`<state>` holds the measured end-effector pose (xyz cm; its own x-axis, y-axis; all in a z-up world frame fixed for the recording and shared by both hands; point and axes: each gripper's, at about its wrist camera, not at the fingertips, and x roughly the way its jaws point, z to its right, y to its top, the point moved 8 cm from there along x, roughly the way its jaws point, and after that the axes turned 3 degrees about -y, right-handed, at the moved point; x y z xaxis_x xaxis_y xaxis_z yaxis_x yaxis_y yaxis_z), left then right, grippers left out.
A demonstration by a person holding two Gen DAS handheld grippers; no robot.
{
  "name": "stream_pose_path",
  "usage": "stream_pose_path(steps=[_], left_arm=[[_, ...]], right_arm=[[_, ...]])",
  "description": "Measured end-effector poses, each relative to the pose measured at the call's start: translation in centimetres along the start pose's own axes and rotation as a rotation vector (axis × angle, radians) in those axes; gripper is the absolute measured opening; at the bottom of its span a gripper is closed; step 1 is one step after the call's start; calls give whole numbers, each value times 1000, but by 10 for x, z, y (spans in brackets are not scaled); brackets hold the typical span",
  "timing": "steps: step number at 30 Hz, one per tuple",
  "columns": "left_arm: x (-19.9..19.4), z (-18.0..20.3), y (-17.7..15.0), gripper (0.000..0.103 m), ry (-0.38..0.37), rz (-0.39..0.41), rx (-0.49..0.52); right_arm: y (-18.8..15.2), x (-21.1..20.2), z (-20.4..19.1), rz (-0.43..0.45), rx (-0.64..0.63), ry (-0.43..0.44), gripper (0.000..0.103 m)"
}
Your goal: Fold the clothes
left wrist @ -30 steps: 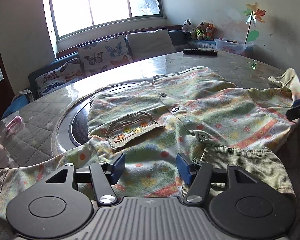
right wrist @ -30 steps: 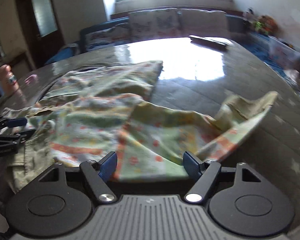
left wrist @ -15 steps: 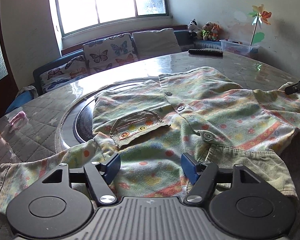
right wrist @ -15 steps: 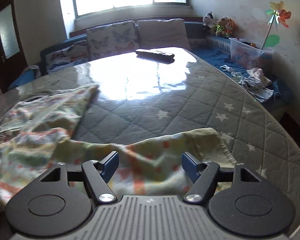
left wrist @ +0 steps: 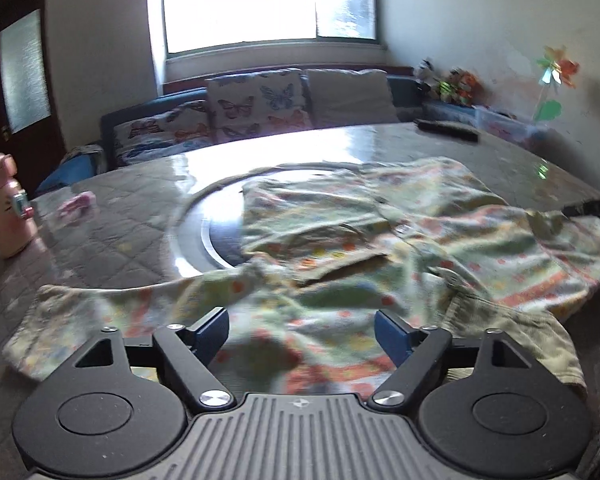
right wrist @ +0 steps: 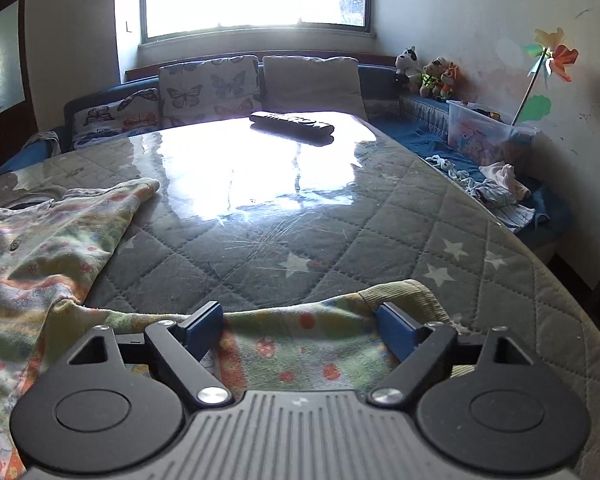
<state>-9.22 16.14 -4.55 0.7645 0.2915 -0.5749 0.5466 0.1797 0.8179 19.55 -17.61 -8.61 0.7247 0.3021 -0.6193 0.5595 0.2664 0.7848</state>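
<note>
A small patterned shirt with green, orange and yellow print lies spread on the quilted table. My left gripper is open, low over the shirt's near hem, with one sleeve stretched out to its left. My right gripper is open, with the other sleeve and its ribbed cuff lying flat between its fingers. The shirt's body lies to the left in the right wrist view. A dark part of the right gripper shows at the right edge of the left wrist view.
A black remote lies at the table's far side. A pink bottle stands at the left edge. A round metal ring is set in the table under the shirt. A sofa with cushions and a plastic box stand behind.
My left gripper has swung left and the view is blurred; its jaws have widened. My right gripper has lowered the sleeve flat onto the table and turned toward the far side.
</note>
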Motion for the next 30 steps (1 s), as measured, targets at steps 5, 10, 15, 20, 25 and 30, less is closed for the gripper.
stream_pose_path(steps=[5,10,15,20,25,30], left_arm=[[-7,-60,3,90,161,18,-116],[1,-121,-7,89,284,-40,-269],[11,-162,-24,86,351,-96,-333],[14,-181,-22,85,373,-83,-313],[19,-196,-19,90,391,-78,-302],[17,-193,-18,91,426,-67,-257]], right_arm=[[-1,3,-5,-22,-28,19,103],[0,3,-5,-22,-26,22,103],[0,4,-4,-23,-24,24,103],[0,4,-4,-23,-23,25,103],[0,4,-4,-22,-23,26,103],[0,4,-4,-22,-22,26,103]])
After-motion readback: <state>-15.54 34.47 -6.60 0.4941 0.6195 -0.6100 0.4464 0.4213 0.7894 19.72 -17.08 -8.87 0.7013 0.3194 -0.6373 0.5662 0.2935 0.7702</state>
